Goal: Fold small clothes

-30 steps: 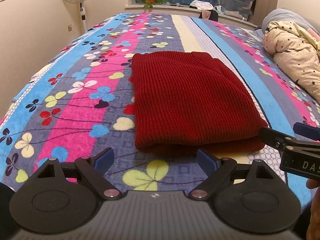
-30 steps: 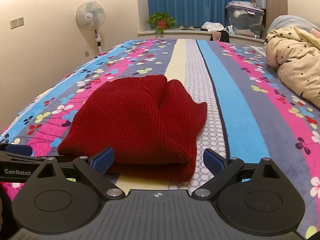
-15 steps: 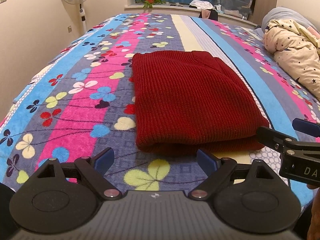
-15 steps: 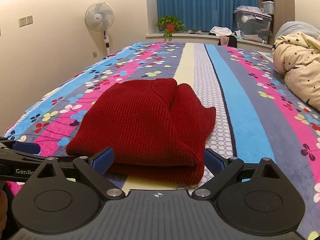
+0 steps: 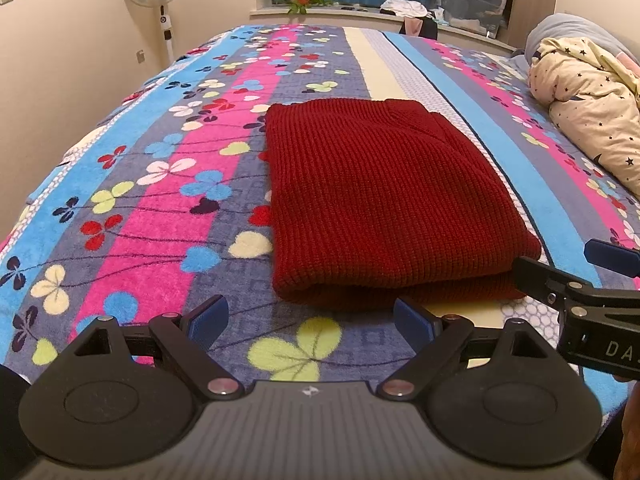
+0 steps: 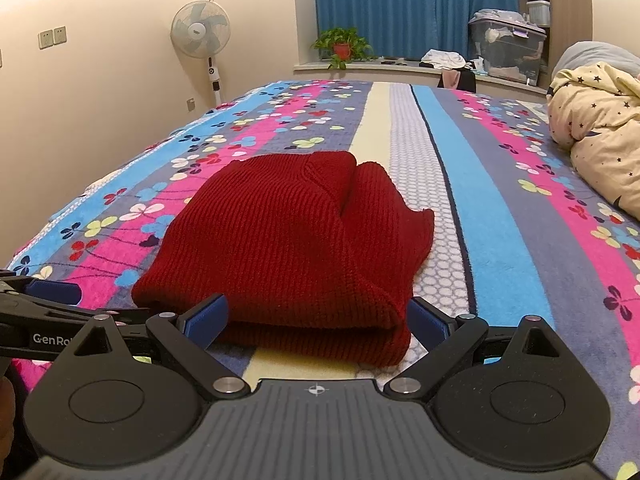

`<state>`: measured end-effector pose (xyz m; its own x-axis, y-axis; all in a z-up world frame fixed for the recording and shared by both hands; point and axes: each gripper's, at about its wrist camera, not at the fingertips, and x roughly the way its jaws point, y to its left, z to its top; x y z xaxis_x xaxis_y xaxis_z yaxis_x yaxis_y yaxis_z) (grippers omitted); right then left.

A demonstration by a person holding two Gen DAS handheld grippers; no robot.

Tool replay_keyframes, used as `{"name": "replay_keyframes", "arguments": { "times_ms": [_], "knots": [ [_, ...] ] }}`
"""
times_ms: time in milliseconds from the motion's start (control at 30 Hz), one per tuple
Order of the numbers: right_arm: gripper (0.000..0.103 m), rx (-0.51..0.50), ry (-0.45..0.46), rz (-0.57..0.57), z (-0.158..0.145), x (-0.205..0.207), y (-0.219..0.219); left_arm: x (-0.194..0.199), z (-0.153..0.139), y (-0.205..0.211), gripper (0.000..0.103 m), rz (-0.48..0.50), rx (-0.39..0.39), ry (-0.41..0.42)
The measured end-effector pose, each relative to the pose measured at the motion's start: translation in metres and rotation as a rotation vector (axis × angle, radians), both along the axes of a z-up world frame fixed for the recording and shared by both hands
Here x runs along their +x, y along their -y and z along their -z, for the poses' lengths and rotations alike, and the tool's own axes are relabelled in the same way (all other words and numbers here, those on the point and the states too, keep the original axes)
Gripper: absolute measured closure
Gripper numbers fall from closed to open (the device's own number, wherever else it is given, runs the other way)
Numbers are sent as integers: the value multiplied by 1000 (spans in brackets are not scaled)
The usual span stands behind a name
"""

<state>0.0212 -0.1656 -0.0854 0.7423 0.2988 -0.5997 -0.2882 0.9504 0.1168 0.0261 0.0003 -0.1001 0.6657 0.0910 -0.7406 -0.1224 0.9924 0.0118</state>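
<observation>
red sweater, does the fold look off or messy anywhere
Slightly. The red sweater lies folded on the bedspread, but in the right wrist view its far right side bulges out as a separate lump, so the edges do not line up.

— What stays hidden?
— The red knit garment hides its own folded underlayers.
— Anything cropped?
— The star-print quilt runs off the frame's edge.

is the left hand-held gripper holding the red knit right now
No: the left hand-held gripper is open, short of the folded red knit lying on the bedspread.
</observation>
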Motion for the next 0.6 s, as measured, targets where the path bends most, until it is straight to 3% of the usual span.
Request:
{"name": "replay_keyframes", "arguments": {
  "times_ms": [600],
  "knots": [
    [7,-7,-5,-9,2,1,-2,-1,-1,-1,10,-6,-16,15]
  ]
}}
